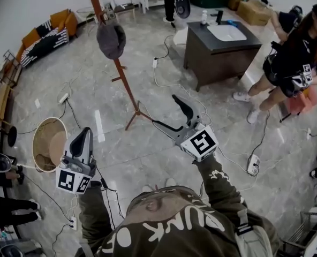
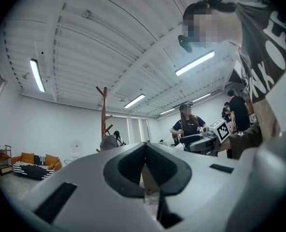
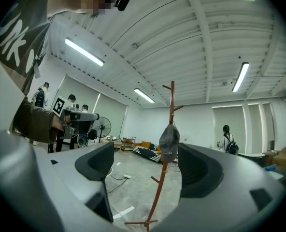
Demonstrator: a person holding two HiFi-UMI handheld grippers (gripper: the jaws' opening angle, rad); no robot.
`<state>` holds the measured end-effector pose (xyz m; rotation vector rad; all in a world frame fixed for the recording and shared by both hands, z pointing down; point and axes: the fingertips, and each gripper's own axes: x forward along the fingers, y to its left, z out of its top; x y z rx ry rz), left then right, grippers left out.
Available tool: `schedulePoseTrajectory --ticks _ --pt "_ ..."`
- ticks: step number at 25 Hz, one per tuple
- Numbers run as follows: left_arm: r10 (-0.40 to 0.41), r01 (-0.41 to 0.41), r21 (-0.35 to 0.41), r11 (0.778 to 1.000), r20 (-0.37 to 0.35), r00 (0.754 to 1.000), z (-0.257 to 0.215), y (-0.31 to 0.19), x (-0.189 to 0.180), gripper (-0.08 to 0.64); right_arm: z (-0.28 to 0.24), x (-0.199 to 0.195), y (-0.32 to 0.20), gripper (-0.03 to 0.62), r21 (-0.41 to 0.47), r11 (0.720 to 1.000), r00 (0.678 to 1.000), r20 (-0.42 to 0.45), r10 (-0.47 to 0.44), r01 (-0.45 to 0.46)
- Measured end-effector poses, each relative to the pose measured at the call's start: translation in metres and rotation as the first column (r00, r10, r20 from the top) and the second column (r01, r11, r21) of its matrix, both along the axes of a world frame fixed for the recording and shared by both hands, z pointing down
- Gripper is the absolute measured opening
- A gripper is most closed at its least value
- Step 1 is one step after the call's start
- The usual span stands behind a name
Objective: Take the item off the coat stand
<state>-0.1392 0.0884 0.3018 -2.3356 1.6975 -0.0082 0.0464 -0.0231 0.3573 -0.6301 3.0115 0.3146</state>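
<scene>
The step in hand looks like the reach: the right gripper (image 1: 163, 111) has to close the gap to the grey cap (image 1: 111, 40) that hangs on the coat stand (image 1: 123, 79). To do it well, I judge the cap should be held centred between the 2 jaws all the way in, with the jaws left wide until the pads flank the fabric. A bite on the lower edge or the brim seems safer than one on the crown, which is soft and may fold away. Once clamped, the cap should probably go up and off its peg rather than straight back. A sideways tug could rock the thin stand on its feet.

The right gripper's jaws stand wide apart and touch nothing. In the right gripper view the cap (image 3: 169, 141) sits straight ahead in the gap between them, about level with the top of the pads but well apart from them — the stand's pole (image 3: 157, 197) runs down through the same gap.

The left gripper (image 1: 85, 135) has its jaws together with nothing between them. From it, the stand and cap lie ahead and a little to the left, well apart. It has no part in this reach, I judge, and is best held clear of the right gripper's path.
</scene>
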Motion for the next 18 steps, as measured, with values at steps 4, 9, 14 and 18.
schedulePoseTrajectory --ticks 4,9,14,18 --pt "-0.012 0.012 -0.018 1.000 0.007 1.000 0.005 -0.006 0.017 0.003 0.005 0.015 -0.011 0.414 -0.018 1.000 1.000 0.006 -0.017 0.017" --pt "-0.014 0.014 -0.040 0.999 0.006 1.000 0.011 -0.024 0.019 0.003 0.011 0.017 -0.032 0.425 -0.037 0.999 1.000 0.019 -0.019 0.020" --pt "-0.011 0.010 -0.047 0.999 -0.003 1.000 0.020 -0.051 0.005 0.003 0.023 0.004 -0.059 0.431 -0.042 0.999 1.000 -0.021 -0.022 0.021" --pt "-0.005 0.004 -0.048 0.999 -0.022 1.000 0.031 -0.082 -0.021 0.003 0.030 -0.016 -0.088 0.436 -0.048 0.999 1.000 -0.028 -0.007 0.006"
